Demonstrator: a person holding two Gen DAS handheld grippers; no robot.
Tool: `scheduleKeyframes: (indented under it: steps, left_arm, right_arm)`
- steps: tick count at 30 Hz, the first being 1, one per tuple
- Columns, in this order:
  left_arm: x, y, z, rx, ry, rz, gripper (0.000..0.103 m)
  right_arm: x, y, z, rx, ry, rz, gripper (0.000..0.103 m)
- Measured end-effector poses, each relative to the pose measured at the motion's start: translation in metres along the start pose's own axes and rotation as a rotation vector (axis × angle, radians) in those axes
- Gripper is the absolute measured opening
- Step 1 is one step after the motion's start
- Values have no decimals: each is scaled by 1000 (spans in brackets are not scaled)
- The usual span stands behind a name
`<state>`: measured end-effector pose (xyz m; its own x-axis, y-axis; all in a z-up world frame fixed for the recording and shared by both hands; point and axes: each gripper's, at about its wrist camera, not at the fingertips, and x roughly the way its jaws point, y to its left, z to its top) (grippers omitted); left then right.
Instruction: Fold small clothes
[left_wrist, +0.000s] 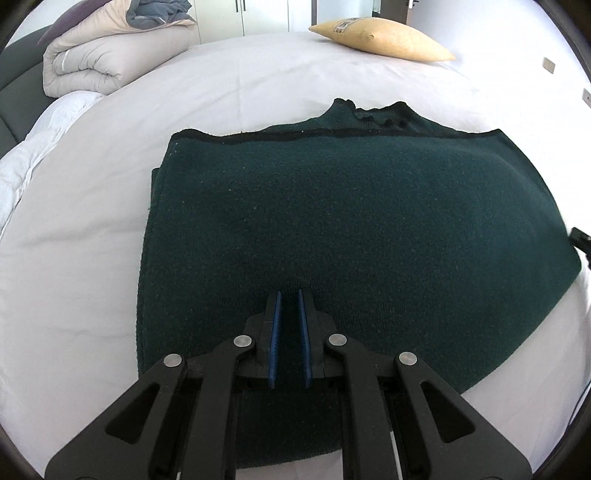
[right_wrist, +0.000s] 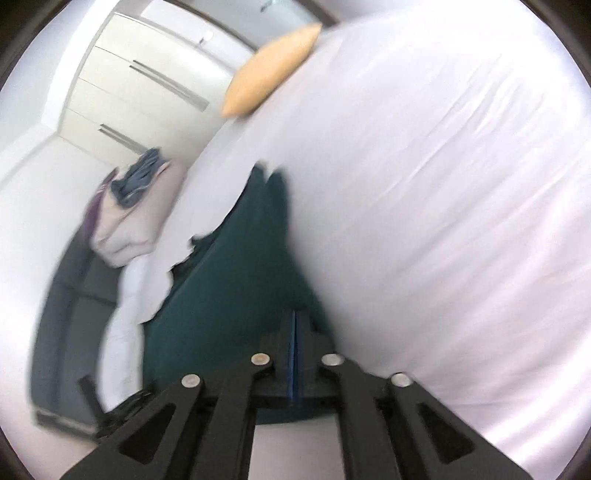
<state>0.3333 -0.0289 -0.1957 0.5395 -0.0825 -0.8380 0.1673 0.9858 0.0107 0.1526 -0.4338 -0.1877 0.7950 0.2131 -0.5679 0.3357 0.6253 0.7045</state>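
Observation:
A dark green knit sweater (left_wrist: 354, 229) lies folded flat on the white bed sheet (left_wrist: 92, 240), its collar at the far edge. My left gripper (left_wrist: 290, 295) is over the sweater's near part, its blue pads a narrow gap apart with nothing between them. In the blurred right wrist view the sweater (right_wrist: 236, 280) appears as a dark green strip. My right gripper (right_wrist: 295, 315) is shut with its pads pressed together at the sweater's edge; whether cloth is pinched there I cannot tell. A bit of the right gripper (left_wrist: 580, 238) shows at the sweater's right edge.
A yellow pillow (left_wrist: 384, 38) lies at the far edge of the bed. A folded beige duvet (left_wrist: 96, 59) with a grey cloth on top sits at the far left. A white wardrobe (right_wrist: 136, 88) stands beyond the bed.

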Motion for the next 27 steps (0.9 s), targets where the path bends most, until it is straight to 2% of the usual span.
scheduleKeyframes:
  steps: [2, 4, 7, 10, 14, 18, 21, 23, 24, 25, 27]
  left_arm:
    - [-1, 0, -1, 1, -1, 5, 9]
    - [-2, -1, -2, 6, -2, 9, 9]
    - [-1, -1, -1, 7, -1, 8, 9]
    - [-1, -1, 0, 8, 1, 10, 9]
    - [0, -1, 0, 7, 0, 12, 9]
    - [2, -1, 0, 5, 1, 16, 9]
    - [2, 1, -1, -2, -5, 7, 9]
    - [1, 5, -3, -13, -11, -13, 9]
    - [0, 10, -4, -29, -15, -35, 9]
    - [0, 14, -5, -43, -16, -49, 9]
    - [-2, 29, -8, -88, -20, -88, 9]
  right_arm:
    - [-15, 4, 1, 1, -55, -60, 21]
    - [-22, 17, -1, -7, -76, -23, 21]
    - [-18, 54, 2, -99, -72, 23, 22]
    - [9, 101, 4, -199, -8, 112, 25]
    - [51, 152, -1, -296, 80, 175, 27]
    - [97, 187, -10, -357, 169, 212, 38]
    - [131, 192, -14, -370, 235, 183, 39]
    - [146, 182, -14, -349, 253, 115, 38]
    - [150, 174, -11, -322, 254, 123, 31]
    - [148, 162, -6, -272, 252, 164, 29]
    - [133, 141, 0, -219, 213, 174, 29]
